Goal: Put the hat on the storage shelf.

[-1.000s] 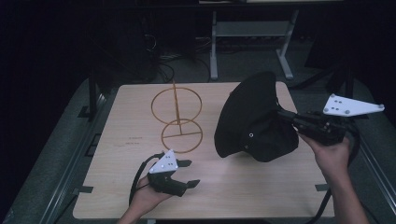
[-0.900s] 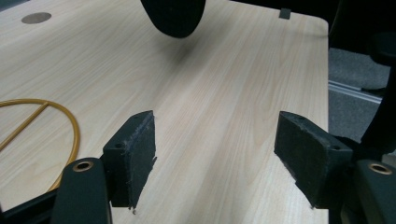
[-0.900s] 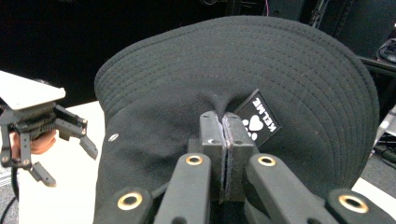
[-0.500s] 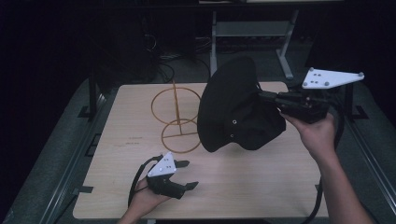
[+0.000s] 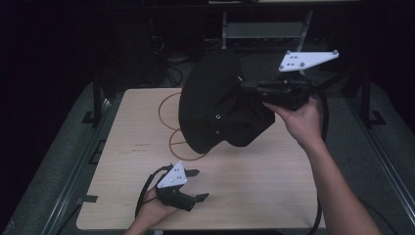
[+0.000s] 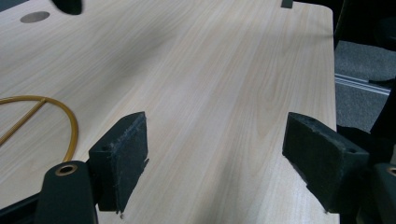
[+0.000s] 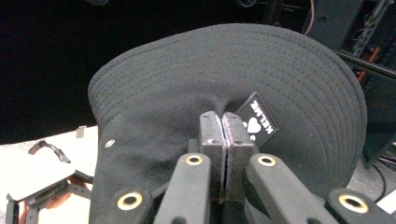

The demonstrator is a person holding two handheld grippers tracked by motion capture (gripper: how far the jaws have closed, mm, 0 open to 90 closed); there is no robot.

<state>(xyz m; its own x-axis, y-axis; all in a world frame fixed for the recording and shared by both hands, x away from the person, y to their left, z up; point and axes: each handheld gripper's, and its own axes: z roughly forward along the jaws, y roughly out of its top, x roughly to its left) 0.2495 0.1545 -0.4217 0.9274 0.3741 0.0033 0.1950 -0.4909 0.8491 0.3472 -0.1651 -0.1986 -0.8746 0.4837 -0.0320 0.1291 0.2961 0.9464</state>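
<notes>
Right gripper (image 5: 254,88) is held in the air above the far right part of the worktop (image 5: 254,186), jaws pressed together on a fold of a black cap (image 5: 215,107). From its own view the right gripper (image 7: 225,126) pinches the cap's crown fabric just beside a small black patch (image 7: 256,122) with white lettering and a heart, which lies at about 2 o'clock from the jaw tips. The cap (image 7: 224,74) hangs off the worktop, stretching from the jaws toward 9 o'clock in the high view, its wide stitched brim turned up and away.

A gold wire stand (image 5: 173,125) made of hoops sits on the worktop at the far centre. The cap covers most of it, so its full shape is hard to make out; the cap may be touching it, but I cannot tell.

Left gripper (image 5: 188,183) rests at the near edge, around 7 o'clock from the cap and well apart from it. Its jaws are spread wide with nothing between them, over bare wood, with a curve of the gold wire stand (image 6: 70,126) at 9 o'clock.
</notes>
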